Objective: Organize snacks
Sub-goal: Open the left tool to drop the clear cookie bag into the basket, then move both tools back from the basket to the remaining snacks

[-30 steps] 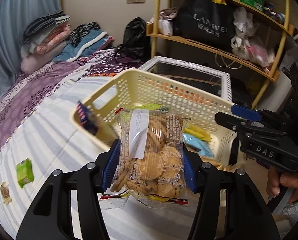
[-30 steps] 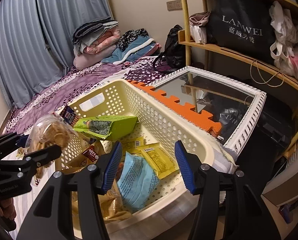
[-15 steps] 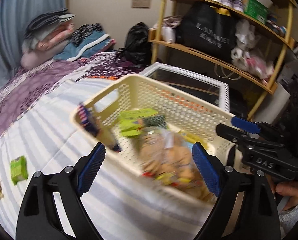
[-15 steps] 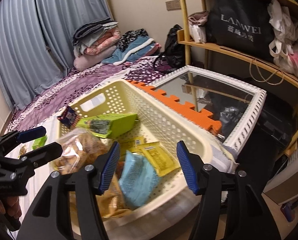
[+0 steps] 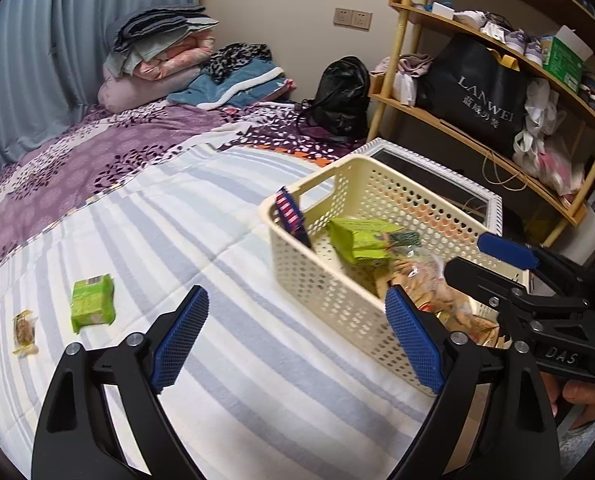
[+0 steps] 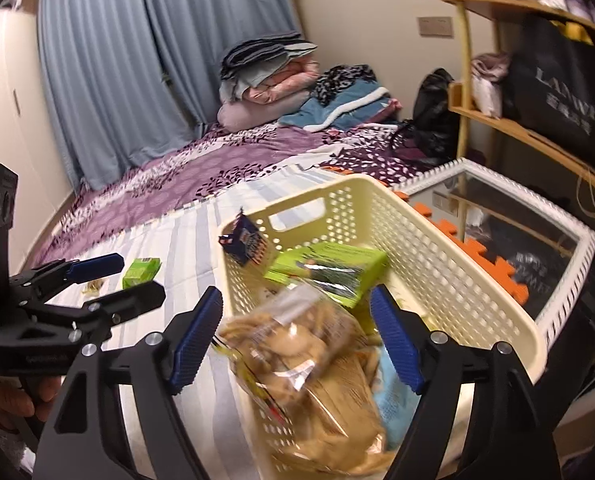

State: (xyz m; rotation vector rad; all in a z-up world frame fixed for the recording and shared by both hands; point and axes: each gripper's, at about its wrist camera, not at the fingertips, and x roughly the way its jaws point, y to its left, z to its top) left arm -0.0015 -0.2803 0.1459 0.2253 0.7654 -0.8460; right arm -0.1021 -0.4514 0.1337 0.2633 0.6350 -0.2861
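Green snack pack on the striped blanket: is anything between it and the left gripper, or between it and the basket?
Nothing visible. The green snack pack lies alone on the striped blanket, beyond the open, empty left gripper. Only bare blanket separates it from the basket. A small wrapped snack lies on its far side, out of the way.

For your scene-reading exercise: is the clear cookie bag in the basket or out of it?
In: the cookie bag lies inside the basket.

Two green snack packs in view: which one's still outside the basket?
The small green pack lying flat on the striped bedsheet; the bigger green box already sits inside the cream perforated basket.
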